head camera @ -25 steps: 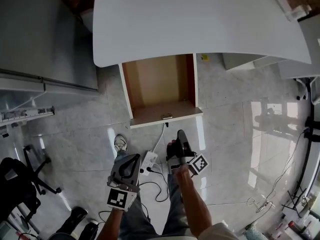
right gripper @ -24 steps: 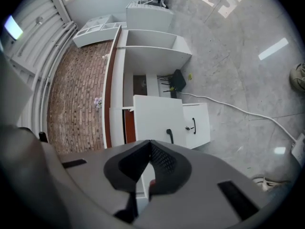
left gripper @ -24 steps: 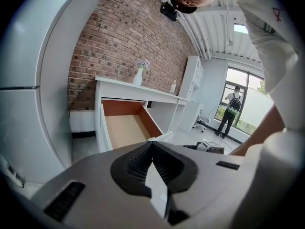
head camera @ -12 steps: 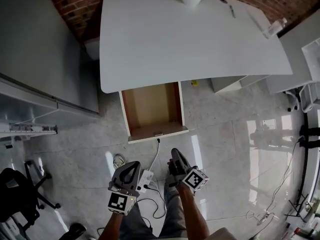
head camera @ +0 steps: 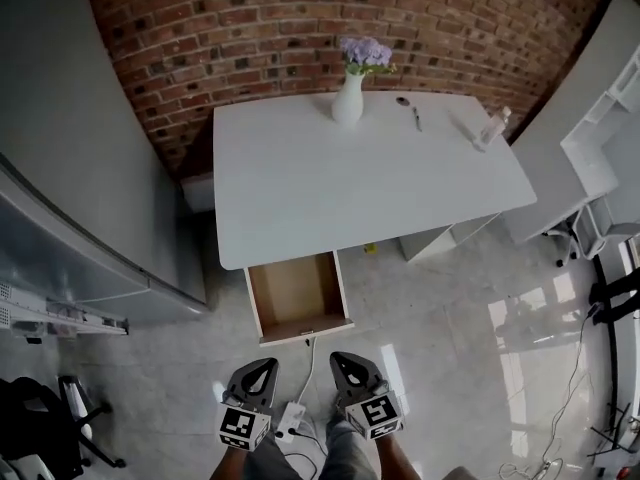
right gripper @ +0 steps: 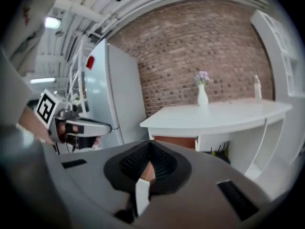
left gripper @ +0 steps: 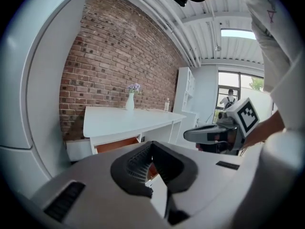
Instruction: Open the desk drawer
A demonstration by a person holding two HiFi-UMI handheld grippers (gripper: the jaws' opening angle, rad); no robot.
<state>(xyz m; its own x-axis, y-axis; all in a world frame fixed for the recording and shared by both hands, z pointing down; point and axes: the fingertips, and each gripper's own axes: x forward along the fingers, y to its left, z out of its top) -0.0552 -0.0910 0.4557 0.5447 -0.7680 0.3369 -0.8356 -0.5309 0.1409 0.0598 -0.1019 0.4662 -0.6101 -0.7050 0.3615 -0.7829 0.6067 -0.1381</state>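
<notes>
- Drawer: pulled out from under the front left of the table. Its brown interior is exposed and looks empty. The left tool view and the right tool view both show it open.
- Left tool: jaws closed together with nothing between them, confirmed in its own view. It is well apart from the drawer front.
- Right tool: jaws fully closed and empty, confirmed in its own view. It is also clear of the drawer.
- Change noted: a second ago the drawer filled the middle of the head view, with both tools low and close in front of it. The view now takes in the whole table, the vase and the brick wall. Both tools have risen and sit at the bottom edge, above the power strip on the floor. The drawer's extension looks unchanged.
- Assessment: the person appears to have stood up and backed away. The opening looks complete, and I judge that no further pull is needed.
</notes>
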